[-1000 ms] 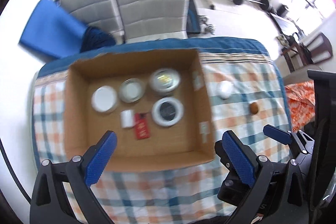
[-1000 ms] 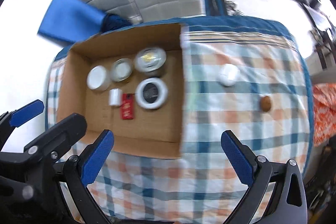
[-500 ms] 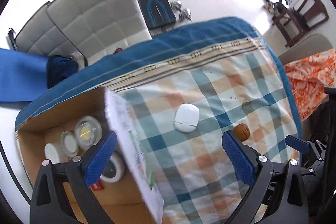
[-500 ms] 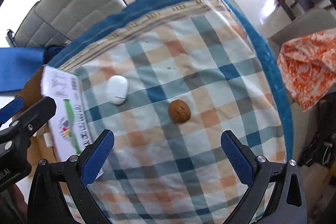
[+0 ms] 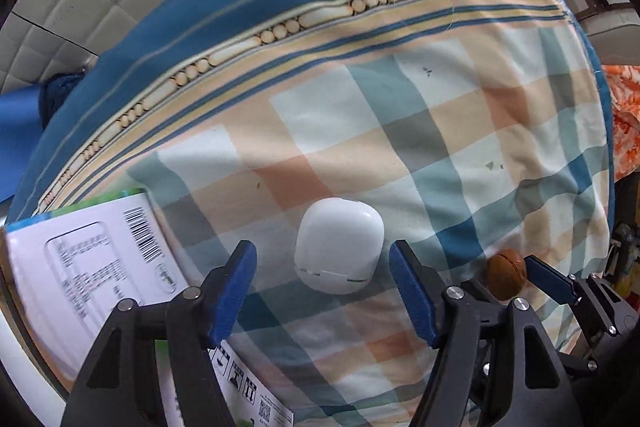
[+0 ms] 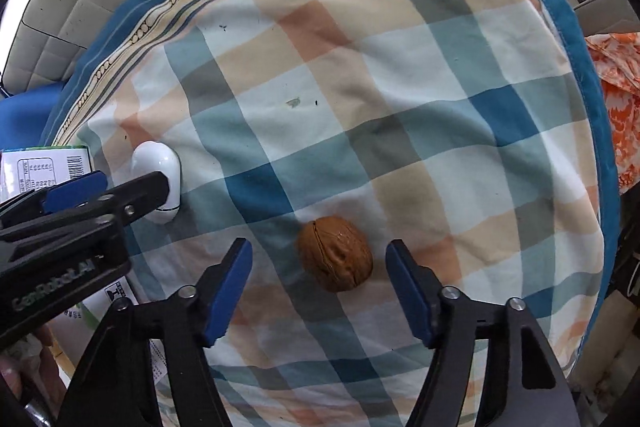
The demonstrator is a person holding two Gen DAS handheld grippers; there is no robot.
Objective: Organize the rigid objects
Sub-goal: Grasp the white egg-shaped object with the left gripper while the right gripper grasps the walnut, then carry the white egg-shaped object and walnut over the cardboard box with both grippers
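Left gripper [image 5: 320,283]: wide apart, white case [image 5: 339,245] sitting between the blue pads, low middle of frame.
Right gripper [image 6: 318,285]: wide apart around the walnut [image 6: 335,253], low middle of frame.
Might go wrong: round walnut could roll or pop out if squeezed off-center; smooth case could slip.
Edges: box flap [image 5: 92,267] just beside the left pad, lower left.
Open room: lots of bare checked cloth [image 6: 400,87] above.

On the black body of the left gripper [image 6: 76,195], in the right wrist view, pale letters read about "GenRobot.AI" — the first letters are not sure. The white box flap [image 5: 92,267] beside it carries a barcode and small print — too blurred to read.
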